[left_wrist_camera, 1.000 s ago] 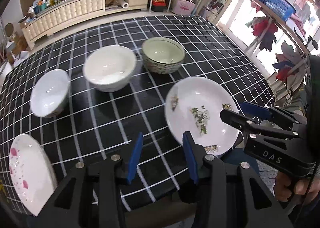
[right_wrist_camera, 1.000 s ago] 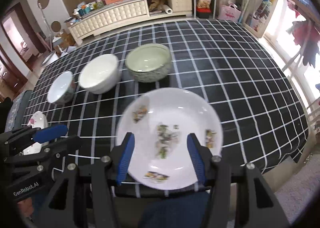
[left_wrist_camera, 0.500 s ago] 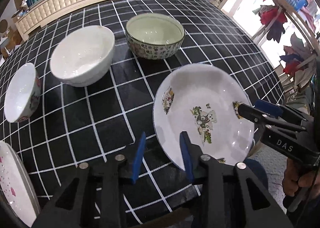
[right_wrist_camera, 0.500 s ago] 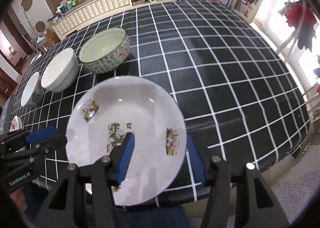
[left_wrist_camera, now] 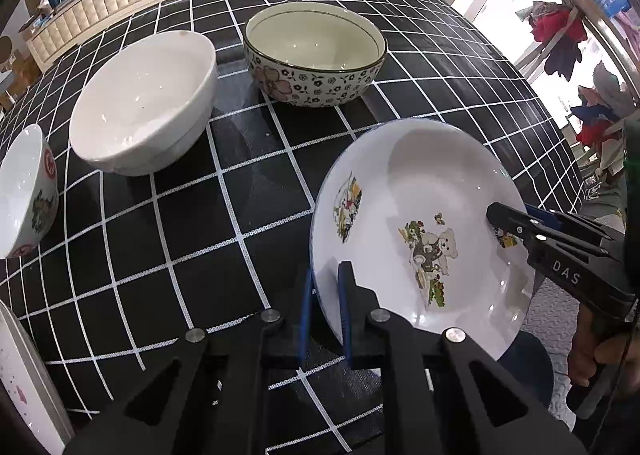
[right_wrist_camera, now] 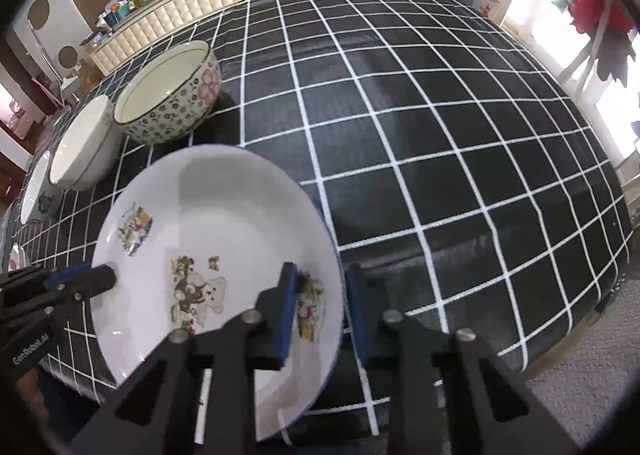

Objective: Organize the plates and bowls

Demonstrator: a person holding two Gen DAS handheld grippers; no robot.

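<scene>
Partly cut off, pink-speckled plate (left_wrist_camera: 24,387) hugs the frame edge

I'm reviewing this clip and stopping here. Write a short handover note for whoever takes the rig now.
Left claw: closed on the near left rim of the bear plate.
Right claw: straddles that plate's right rim; a firm pinch cannot be confirmed.
The bear plate sits at the near edge of the table, overhanging it.
The flowered bowl, white bowl and small bowl stand apart in a row.
The pink-spotted plate lies at the far left.
Done: nothing stacked yet.
Left: probably stack the plates together, then nest the bowls.
</scene>
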